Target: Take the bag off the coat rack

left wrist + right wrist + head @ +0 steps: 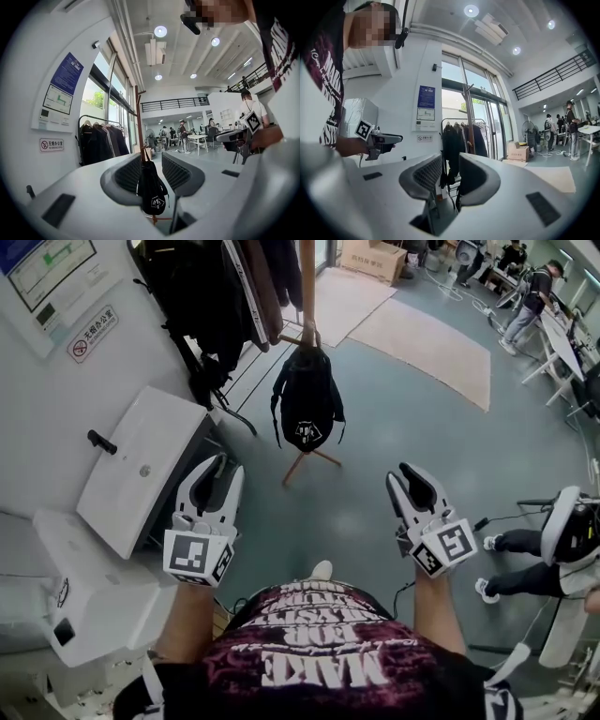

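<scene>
Grey floor (422, 427), blk bag (307, 401) hangs off coat rack (307, 282), untouched.

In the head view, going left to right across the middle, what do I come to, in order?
white slanted box → left gripper → black bag → right gripper → seated person's legs

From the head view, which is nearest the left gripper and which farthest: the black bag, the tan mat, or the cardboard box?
1. Bag, hanging on the rack, just ahead of the left gripper.
2. Mat, on the floor beyond, to the right.
3. Box, farthest, at the top edge.
</scene>
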Motion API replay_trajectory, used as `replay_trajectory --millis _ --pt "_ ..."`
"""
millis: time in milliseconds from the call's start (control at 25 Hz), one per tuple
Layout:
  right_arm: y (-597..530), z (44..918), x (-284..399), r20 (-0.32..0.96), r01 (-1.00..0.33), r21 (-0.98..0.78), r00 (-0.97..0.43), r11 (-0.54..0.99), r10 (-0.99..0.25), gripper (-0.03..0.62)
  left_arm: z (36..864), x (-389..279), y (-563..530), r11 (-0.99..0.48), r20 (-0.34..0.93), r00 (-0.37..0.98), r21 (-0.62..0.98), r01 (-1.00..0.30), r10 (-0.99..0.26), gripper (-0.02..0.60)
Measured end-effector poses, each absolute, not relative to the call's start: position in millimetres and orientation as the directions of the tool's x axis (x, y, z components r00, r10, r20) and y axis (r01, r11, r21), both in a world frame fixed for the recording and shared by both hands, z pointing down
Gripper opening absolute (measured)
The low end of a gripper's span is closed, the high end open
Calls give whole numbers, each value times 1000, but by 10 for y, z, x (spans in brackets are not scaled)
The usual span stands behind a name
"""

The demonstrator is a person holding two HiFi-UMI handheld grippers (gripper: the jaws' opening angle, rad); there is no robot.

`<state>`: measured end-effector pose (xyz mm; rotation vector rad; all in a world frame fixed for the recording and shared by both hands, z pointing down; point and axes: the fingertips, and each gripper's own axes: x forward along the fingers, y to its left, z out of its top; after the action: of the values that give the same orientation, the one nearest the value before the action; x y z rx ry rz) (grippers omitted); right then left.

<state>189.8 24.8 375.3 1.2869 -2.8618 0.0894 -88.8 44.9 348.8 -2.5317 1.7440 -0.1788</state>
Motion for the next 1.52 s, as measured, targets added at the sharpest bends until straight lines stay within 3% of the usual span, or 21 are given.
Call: replay_trajectory --millis 320,800,1520 --pt "-79 3743 2004 15 -710 -53 -704 702 -710 110 3392 -744 252 -310 33 309 -145 -939 -951 126" --pt "-295 3954 1817 57 -667 -85 -745 740 -665 107 3690 -835 167 -288 104 276 -126 -949 -955 126" --pt "-1019 3983 1561 108 -699 -58 -715 713 -691 109 3764 -864 -832 -372 83 365 -96 -923 -927 126"
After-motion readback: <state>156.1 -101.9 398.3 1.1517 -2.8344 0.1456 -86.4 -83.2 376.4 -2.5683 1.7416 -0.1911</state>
